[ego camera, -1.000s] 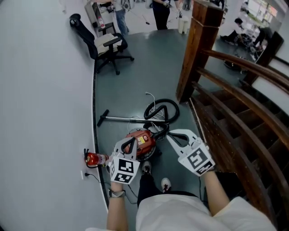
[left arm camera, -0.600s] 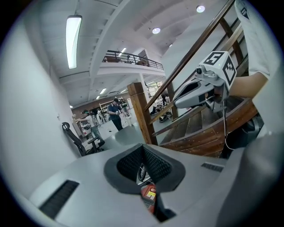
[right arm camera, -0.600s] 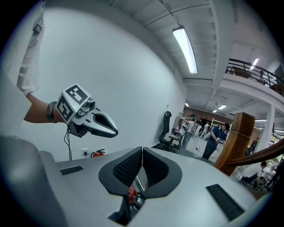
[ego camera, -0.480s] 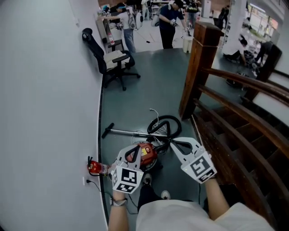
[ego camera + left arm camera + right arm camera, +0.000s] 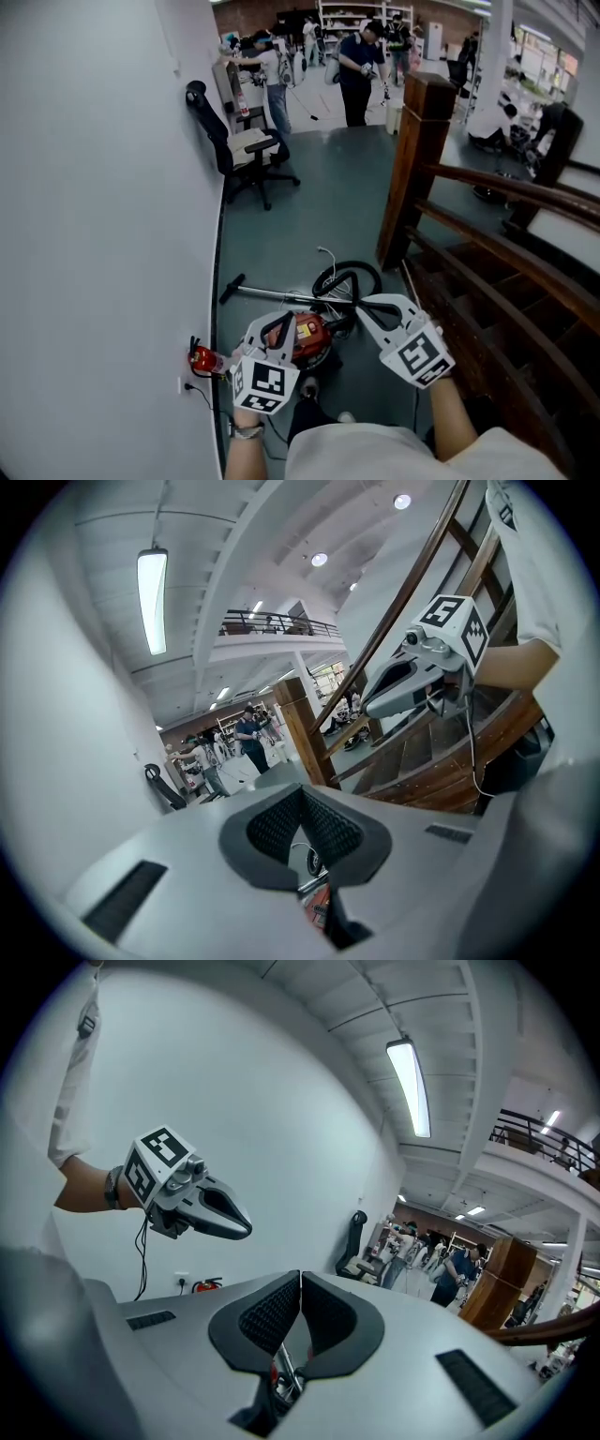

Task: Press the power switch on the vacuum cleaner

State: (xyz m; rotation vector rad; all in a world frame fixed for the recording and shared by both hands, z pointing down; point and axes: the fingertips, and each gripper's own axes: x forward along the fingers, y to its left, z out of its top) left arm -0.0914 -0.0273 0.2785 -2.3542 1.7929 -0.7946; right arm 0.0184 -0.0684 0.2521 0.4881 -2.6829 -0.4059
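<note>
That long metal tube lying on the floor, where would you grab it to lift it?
Probably the bare middle of the tube, coming straight down with the jaws across it. It lies flat, thin and straight on the floor, and the coiled hose crowds its right end.

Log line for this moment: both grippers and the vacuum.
left gripper: shut, empty | right gripper: shut, empty | vacuum cleaner: on floor, neither gripper touching

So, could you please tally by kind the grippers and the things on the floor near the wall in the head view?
Grippers (left gripper, right gripper): 2
Vacuum cleaner: 1
Office chair: 1
Small red object by the wall: 1
Total: 5
</note>
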